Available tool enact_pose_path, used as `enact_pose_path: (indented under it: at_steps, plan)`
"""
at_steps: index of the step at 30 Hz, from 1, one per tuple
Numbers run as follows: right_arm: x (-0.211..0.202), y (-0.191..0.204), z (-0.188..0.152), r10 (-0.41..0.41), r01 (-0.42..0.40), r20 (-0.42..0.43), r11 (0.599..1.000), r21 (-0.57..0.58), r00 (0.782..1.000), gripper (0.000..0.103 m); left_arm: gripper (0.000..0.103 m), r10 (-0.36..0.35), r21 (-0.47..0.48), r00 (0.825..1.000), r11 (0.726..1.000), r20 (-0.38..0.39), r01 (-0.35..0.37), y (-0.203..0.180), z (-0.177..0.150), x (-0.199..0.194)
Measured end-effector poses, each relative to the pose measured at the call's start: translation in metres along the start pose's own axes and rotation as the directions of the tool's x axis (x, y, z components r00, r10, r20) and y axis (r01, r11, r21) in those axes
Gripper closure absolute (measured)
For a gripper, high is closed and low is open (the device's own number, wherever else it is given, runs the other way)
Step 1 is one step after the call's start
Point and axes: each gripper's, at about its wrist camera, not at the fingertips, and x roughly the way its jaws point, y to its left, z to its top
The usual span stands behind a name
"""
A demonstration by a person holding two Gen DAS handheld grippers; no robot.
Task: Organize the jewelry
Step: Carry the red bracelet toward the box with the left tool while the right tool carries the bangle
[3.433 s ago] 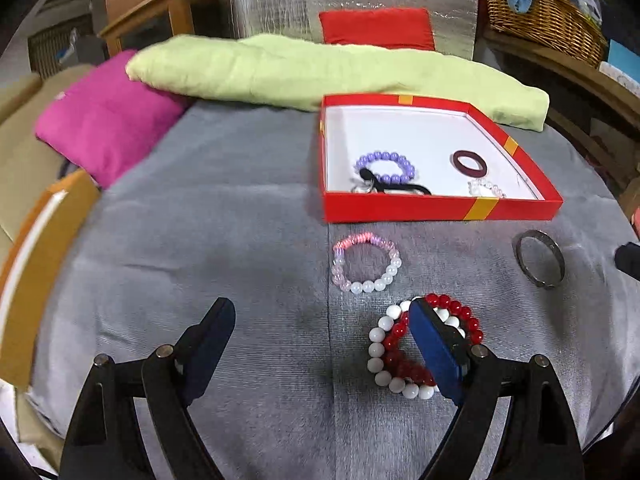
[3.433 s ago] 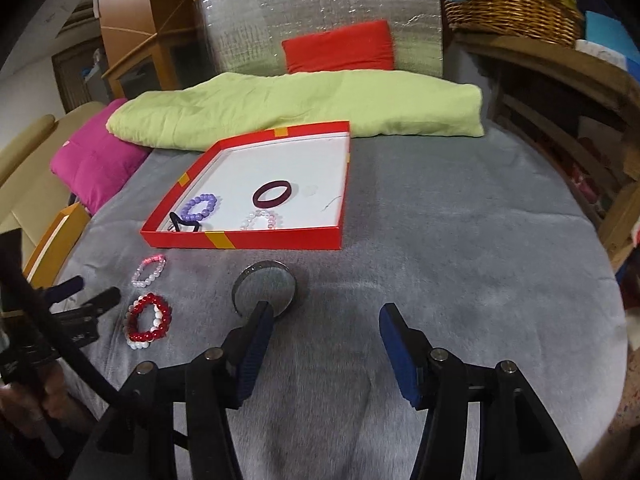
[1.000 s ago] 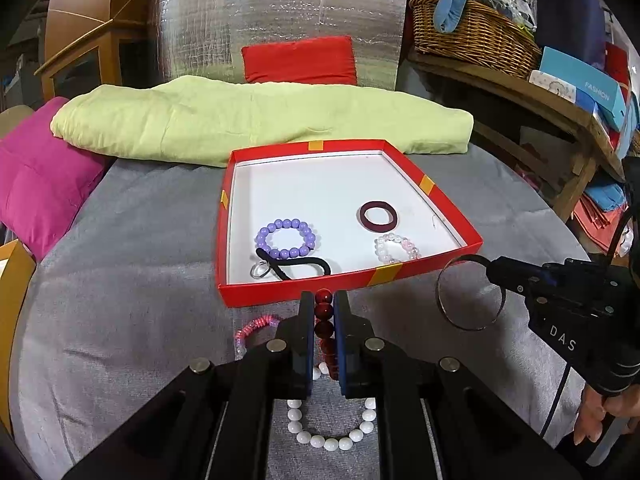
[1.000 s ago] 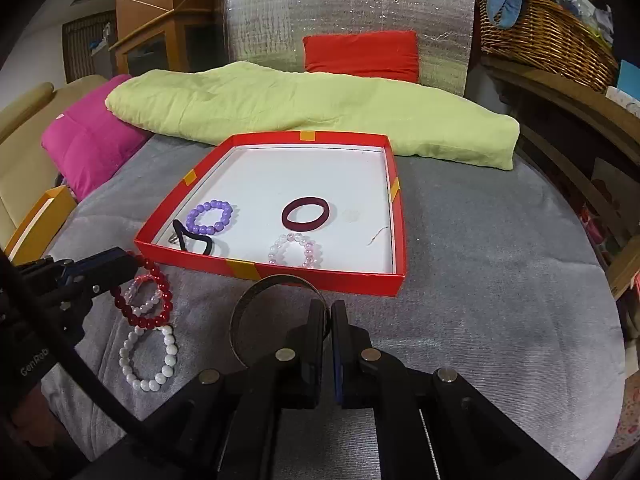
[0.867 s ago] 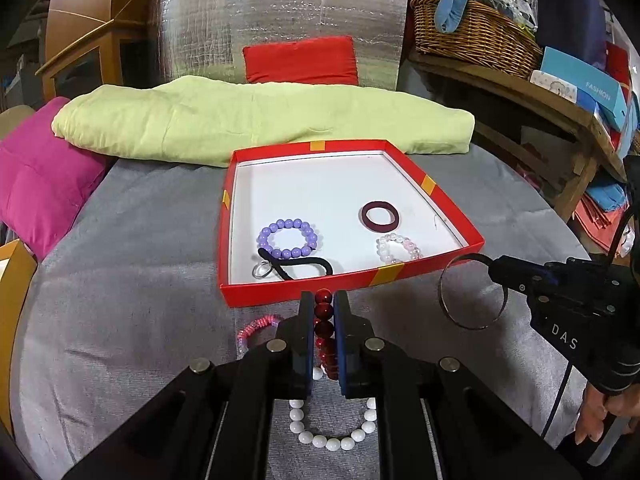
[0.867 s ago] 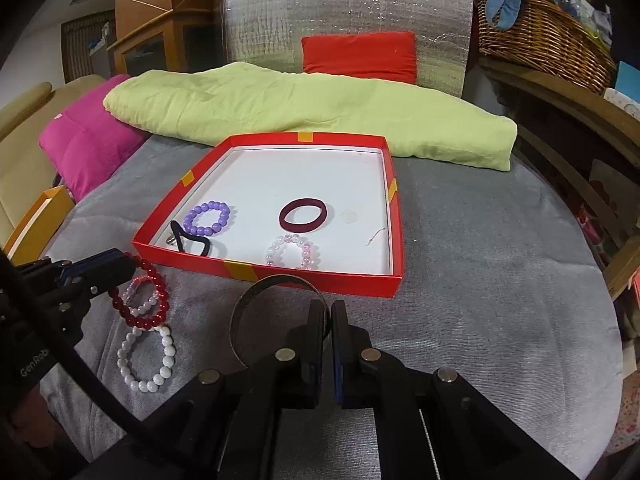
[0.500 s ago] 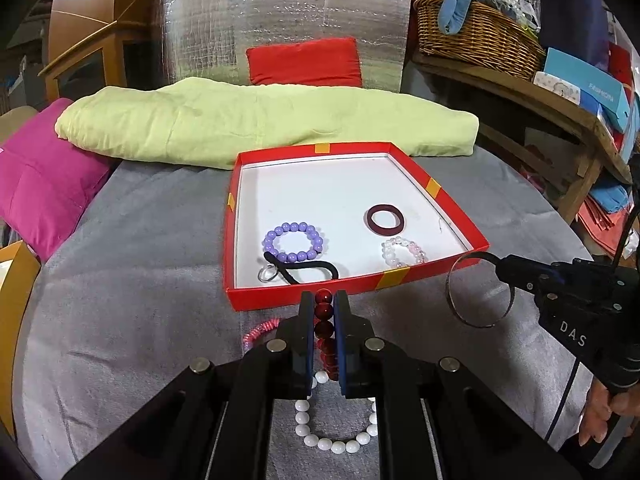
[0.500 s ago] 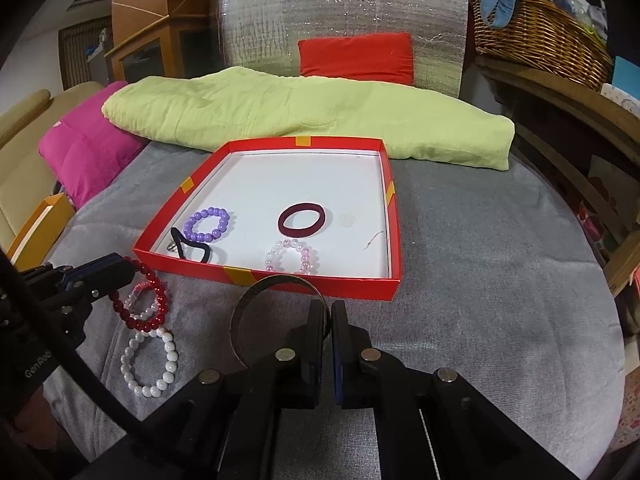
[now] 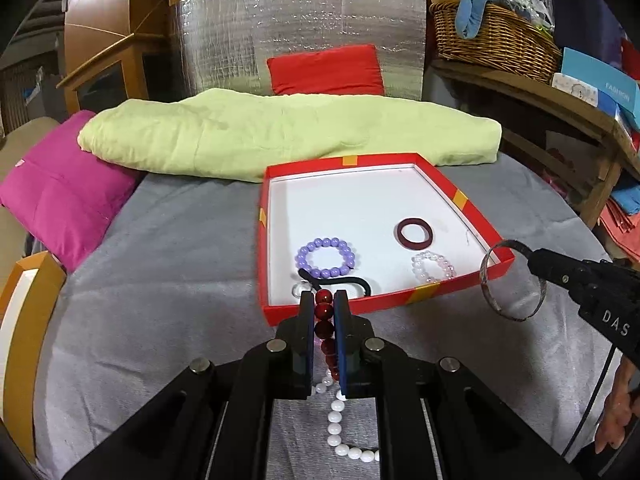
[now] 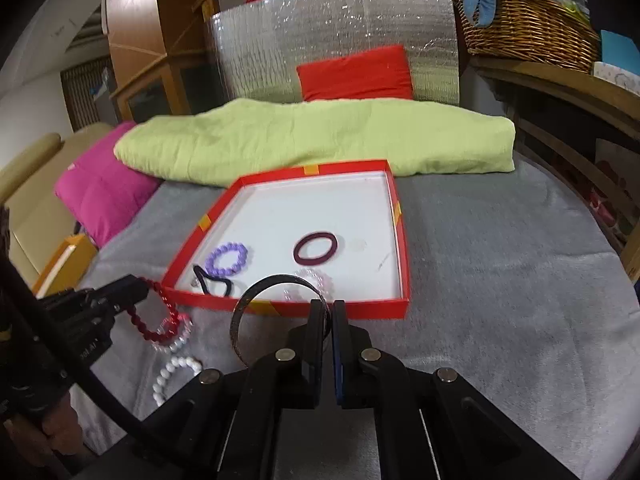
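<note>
A red tray [image 9: 460, 200] [image 10: 396, 216] with a white floor sits on the grey cloth. In it lie a purple bead bracelet [image 9: 325, 258] [image 10: 227, 259], a dark red ring [image 9: 415, 233] [image 10: 315, 248], a pale pink bracelet [image 9: 433, 265] and a black hair tie [image 9: 352, 281]. My left gripper [image 9: 324, 300] [image 10: 140, 286] is shut on a red bead bracelet [image 9: 323, 312] [image 10: 160, 320], lifted just before the tray's near wall. My right gripper [image 10: 328, 308] [image 9: 528, 254] is shut on a thin metal bangle [image 10: 256, 300] [image 9: 512, 280], held at the tray's near right corner. A white bead bracelet [image 9: 340, 432] [image 10: 172, 376] lies on the cloth.
A lime green cushion [image 9: 280, 140], a magenta pillow [image 9: 60, 196] and a red pillow [image 9: 326, 70] against a silver foil panel line the far side. A wicker basket [image 9: 492, 46] stands on a wooden shelf at right. An orange-edged box [image 9: 24, 320] sits at left.
Both grippers, which were open 3.4 s ago, closed on and lifted the red bead bracelet and the bangle. Over the last second both crept closer to the tray's near wall.
</note>
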Motion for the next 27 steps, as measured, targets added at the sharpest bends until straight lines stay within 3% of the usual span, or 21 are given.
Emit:
enact_pose_path:
  at_steps: [18, 27]
  plan:
    - [0.011, 0.004, 0.002, 0.009, -0.009, 0.004, 0.999, 0.034, 1.0, 0.099, 0.093, 0.021, -0.022, 1.0, 1.0, 0.018, -0.02, 0.013, 0.006, -0.006]
    - [0.037, -0.014, 0.039, 0.021, -0.025, 0.029, 0.989, 0.146, 0.999, 0.099, 0.093, -0.018, -0.052, 0.999, 0.998, 0.048, 0.02, 0.03, 0.043, 0.009]
